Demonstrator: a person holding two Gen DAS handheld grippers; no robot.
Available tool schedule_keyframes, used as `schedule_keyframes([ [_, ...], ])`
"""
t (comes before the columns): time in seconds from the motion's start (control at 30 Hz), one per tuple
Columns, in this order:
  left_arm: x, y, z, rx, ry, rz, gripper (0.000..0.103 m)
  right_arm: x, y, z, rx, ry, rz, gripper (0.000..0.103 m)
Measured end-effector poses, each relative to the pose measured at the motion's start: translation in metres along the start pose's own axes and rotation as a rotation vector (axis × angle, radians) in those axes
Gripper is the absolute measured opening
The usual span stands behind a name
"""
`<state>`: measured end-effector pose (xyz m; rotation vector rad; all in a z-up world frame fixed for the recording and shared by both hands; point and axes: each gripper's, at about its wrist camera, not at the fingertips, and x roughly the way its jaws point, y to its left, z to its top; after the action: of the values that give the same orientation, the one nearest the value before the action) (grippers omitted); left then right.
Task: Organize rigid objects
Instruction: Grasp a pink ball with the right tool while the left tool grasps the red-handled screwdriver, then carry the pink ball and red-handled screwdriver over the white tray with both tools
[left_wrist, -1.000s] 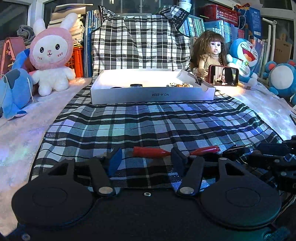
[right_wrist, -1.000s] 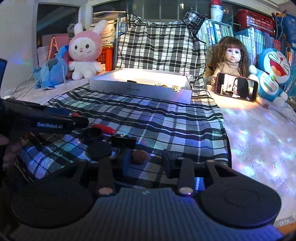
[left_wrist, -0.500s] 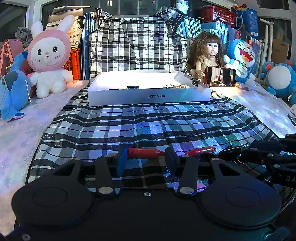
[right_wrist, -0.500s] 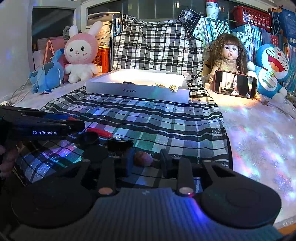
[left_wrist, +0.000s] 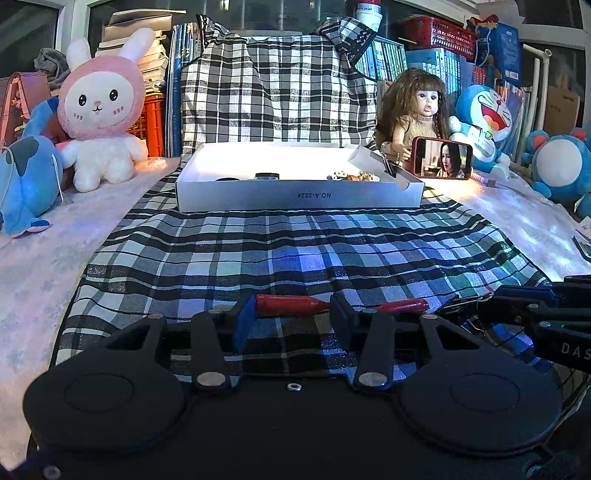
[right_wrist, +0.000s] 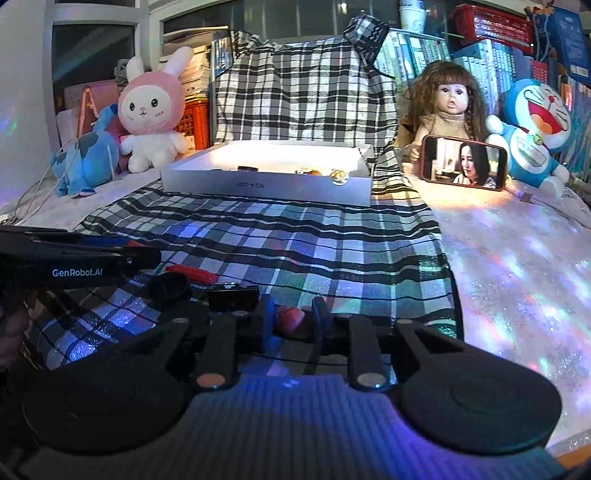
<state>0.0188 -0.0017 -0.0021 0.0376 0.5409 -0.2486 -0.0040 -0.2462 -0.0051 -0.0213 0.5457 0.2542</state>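
Both grippers have closed: left gripper (left_wrist: 291, 317) on red peg (left_wrist: 291, 304); right gripper (right_wrist: 290, 319) on brown nut (right_wrist: 290, 320).

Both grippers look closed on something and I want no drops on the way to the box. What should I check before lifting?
1. Left gripper clamps the red tool: ok.
2. Right gripper clamps the small reddish piece: ok.
3. Grip firmness on both: cannot tell.
4. Black clip clear of the right fingers: ok, it lies just left.
5. Plaid cloth path to the white box free: ok.
6. Room in the box: ok.
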Motion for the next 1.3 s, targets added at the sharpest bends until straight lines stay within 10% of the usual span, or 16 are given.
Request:
schedule_keyframes([
  [0.33,0.0,0.0,-0.001,-0.008,0.002,0.005,0.042,-0.013,-0.001,-0.009,0.004,0.001,-0.023,0.047],
  [0.53,0.0,0.0,-0.001,-0.012,0.002,0.006,0.042,-0.012,0.002,-0.011,0.011,-0.005,-0.027,0.027],
  [1.3,0.014,0.004,0.049,-0.033,-0.023,0.024,0.042,0.01,-0.016,0.039,0.091,-0.047,-0.056,0.027],
])
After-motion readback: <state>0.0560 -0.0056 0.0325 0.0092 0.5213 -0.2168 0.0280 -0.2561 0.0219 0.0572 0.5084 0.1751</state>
